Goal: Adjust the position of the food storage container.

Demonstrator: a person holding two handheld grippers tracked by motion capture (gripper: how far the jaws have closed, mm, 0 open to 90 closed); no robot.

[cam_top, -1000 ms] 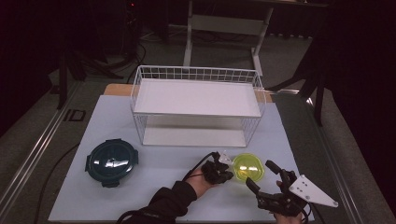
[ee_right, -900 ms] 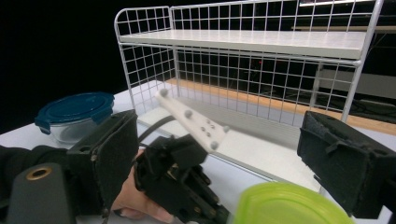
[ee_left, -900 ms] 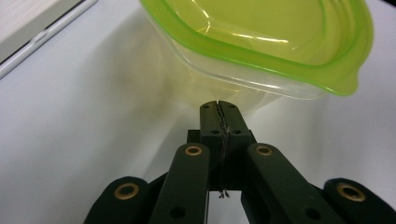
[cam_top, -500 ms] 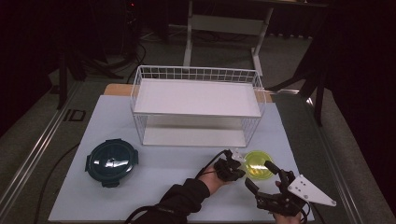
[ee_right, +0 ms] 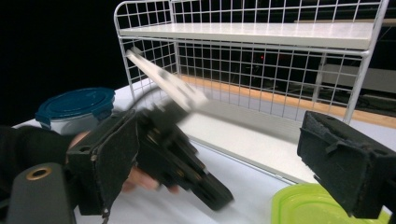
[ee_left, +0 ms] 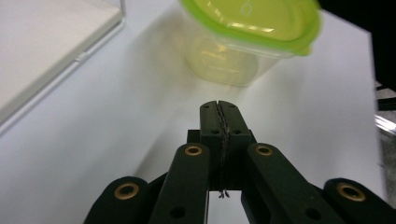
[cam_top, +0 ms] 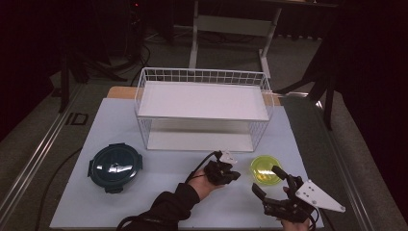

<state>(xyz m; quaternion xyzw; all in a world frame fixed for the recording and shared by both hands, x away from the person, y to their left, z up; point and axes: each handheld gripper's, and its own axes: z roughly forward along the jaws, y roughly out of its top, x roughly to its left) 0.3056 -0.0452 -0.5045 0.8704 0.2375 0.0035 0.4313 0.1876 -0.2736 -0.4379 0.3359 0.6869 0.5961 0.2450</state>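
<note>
A yellow-green lidded container (cam_top: 265, 170) stands on the white mat at the front right. My left gripper (cam_top: 235, 175) is shut and empty just left of it, jaws pointing at it; in the left gripper view the container (ee_left: 247, 42) is a short way beyond the closed tips (ee_left: 218, 109). My right gripper (cam_top: 267, 179) is open right in front of the container, one jaw reaching over its near rim. In the right gripper view its wide-open jaws (ee_right: 224, 158) frame the left gripper (ee_right: 187, 158), with the green lid (ee_right: 317, 205) low at the right.
A white wire shelf rack (cam_top: 202, 106) stands across the back of the mat and rises close behind in the right gripper view (ee_right: 261, 46). A dark blue lidded container (cam_top: 115, 166) (ee_right: 77, 109) sits at the front left. The mat's edge (cam_top: 308, 192) runs just right of the grippers.
The green container has shifted slightly right and away. The shut left gripper reached right toward it, then drew back a little. The right gripper edged forward.
</note>
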